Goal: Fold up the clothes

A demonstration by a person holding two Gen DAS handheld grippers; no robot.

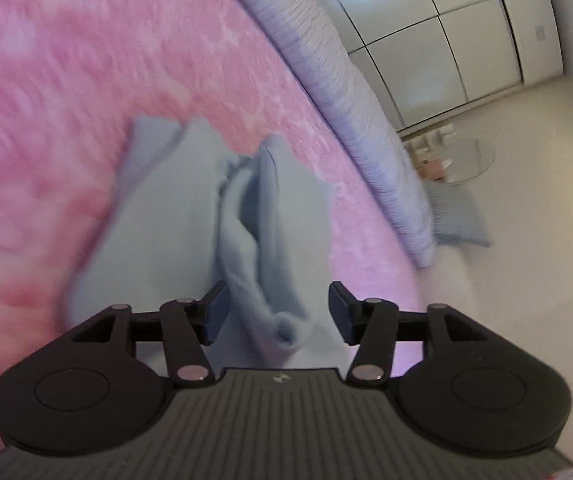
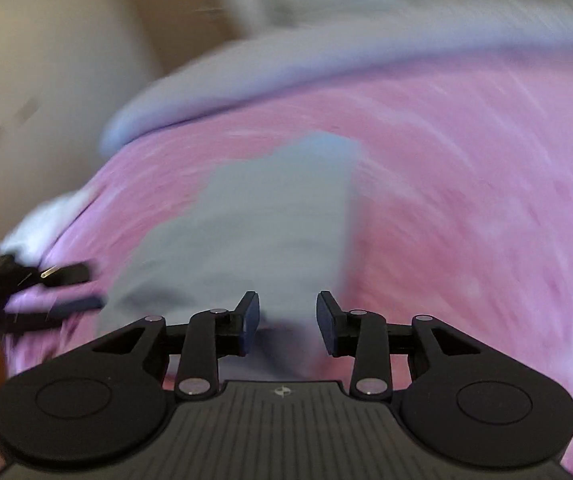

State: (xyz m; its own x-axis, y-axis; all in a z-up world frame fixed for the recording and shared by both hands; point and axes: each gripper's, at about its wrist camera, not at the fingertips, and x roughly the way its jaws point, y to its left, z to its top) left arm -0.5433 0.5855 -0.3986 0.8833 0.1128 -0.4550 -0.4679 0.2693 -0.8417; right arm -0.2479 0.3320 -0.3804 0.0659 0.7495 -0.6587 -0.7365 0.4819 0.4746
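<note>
The left gripper [image 1: 278,312] has its jaws spread wide, with nothing pinched between them. A pale blue garment [image 1: 246,216] lies on the pink bedspread [image 1: 66,100] directly ahead of this gripper. A rolled fold of the garment runs into the gap between the two fingers, nearer the left finger; contact with either pad cannot be determined. To the right of the gripper, the ribbed lilac edge of the bed [image 1: 346,92] runs away from it. Beyond that edge are a pale blue cushion [image 1: 458,216] on the floor, a round glass table [image 1: 462,160] and white wardrobe doors [image 1: 426,40].

The right gripper [image 2: 287,322] also has its jaws spread, gripping nothing. The garment [image 2: 270,220] extends forward from between its fingers across the bedspread [image 2: 466,200]; this view is heavily blurred. To the left of the right gripper, the left gripper's [image 2: 70,286] dark fingers sit beside the garment's left edge.
</note>
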